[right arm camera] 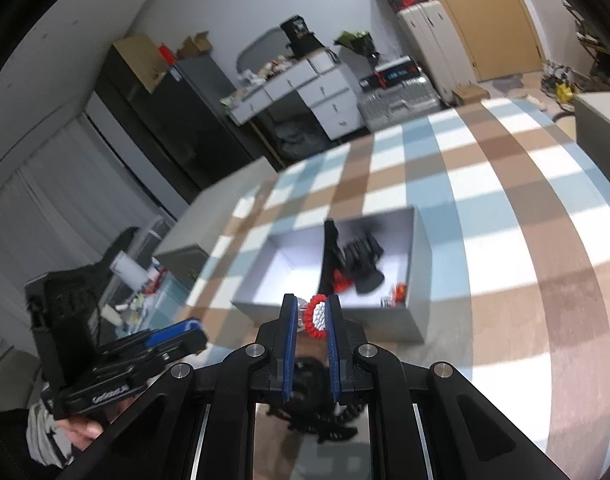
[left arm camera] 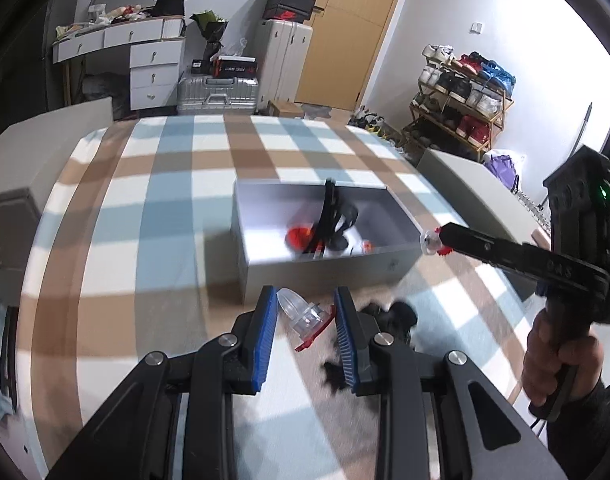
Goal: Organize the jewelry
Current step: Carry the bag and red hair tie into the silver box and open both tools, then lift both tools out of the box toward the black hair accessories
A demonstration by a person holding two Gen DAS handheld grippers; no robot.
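A grey open box (left arm camera: pixel 325 270) sits on the plaid bed; it holds black and red jewelry pieces (left arm camera: pixel 325 232). My left gripper (left arm camera: pixel 305 322) is open around a clear plastic piece with a red rim (left arm camera: pixel 305 316) lying on the bed in front of the box. My right gripper (right arm camera: pixel 313 316) is shut on a red-and-white beaded ornament (right arm camera: pixel 317 316) and holds it above the box's near edge; it also shows in the left wrist view (left arm camera: pixel 435 242). The box shows in the right wrist view too (right arm camera: pixel 419 264).
A black jewelry item (left arm camera: pixel 389 320) lies on the bed right of my left gripper, and also under my right gripper (right arm camera: pixel 317 400). Grey bedside furniture (left arm camera: pixel 477 188) flanks the bed. Suitcases, drawers and a shoe rack (left arm camera: pixel 461 92) stand beyond.
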